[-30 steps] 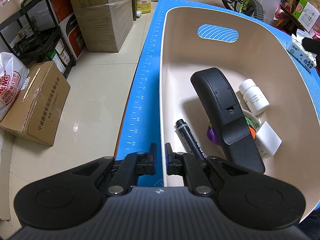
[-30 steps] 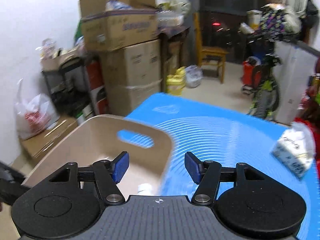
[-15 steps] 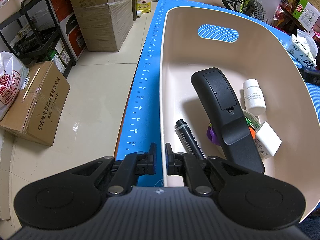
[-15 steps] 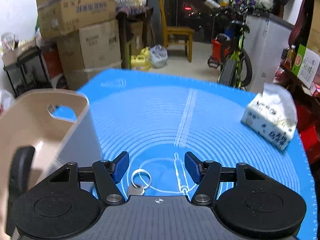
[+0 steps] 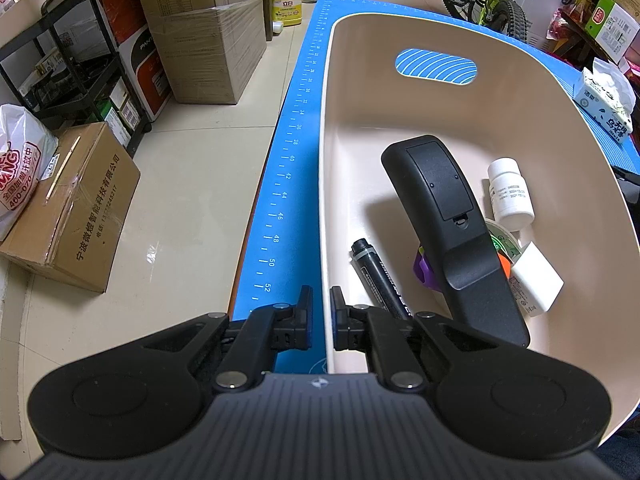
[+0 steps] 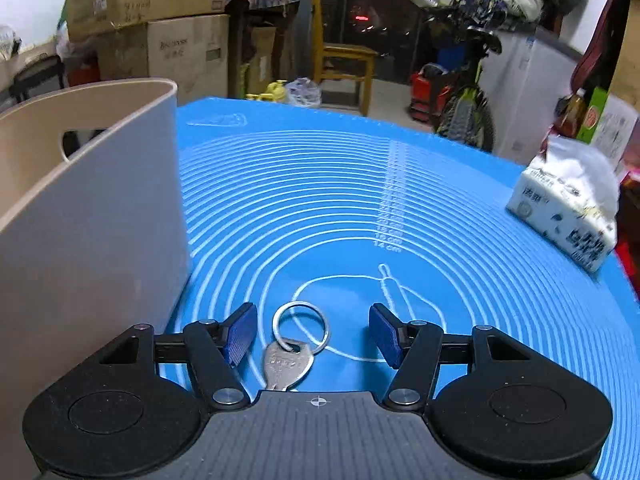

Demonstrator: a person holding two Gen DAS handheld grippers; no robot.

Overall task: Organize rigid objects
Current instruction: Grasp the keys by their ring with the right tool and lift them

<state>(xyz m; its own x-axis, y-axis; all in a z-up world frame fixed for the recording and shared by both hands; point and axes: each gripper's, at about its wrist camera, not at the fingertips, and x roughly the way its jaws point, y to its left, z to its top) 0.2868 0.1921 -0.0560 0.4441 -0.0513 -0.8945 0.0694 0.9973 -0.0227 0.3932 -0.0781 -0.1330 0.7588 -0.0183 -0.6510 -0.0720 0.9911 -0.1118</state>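
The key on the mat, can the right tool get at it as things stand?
Probably yes. The key with its ring lies flat on the blue mat between the open fingers of the right tool, nothing covering it. The beige bin stands just to the left, apart from it.

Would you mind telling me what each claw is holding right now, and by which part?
The left claw is clamped on the beige bin, gripping its near rim wall. The right claw is open and holds nothing; the key lies between its fingers.

The left tongs (image 5: 321,322) are squeezed nearly together, pinching the bin (image 5: 326,200) wall between the two fingers. The right tongs (image 6: 312,334) are spread wide, low and pointing forward.
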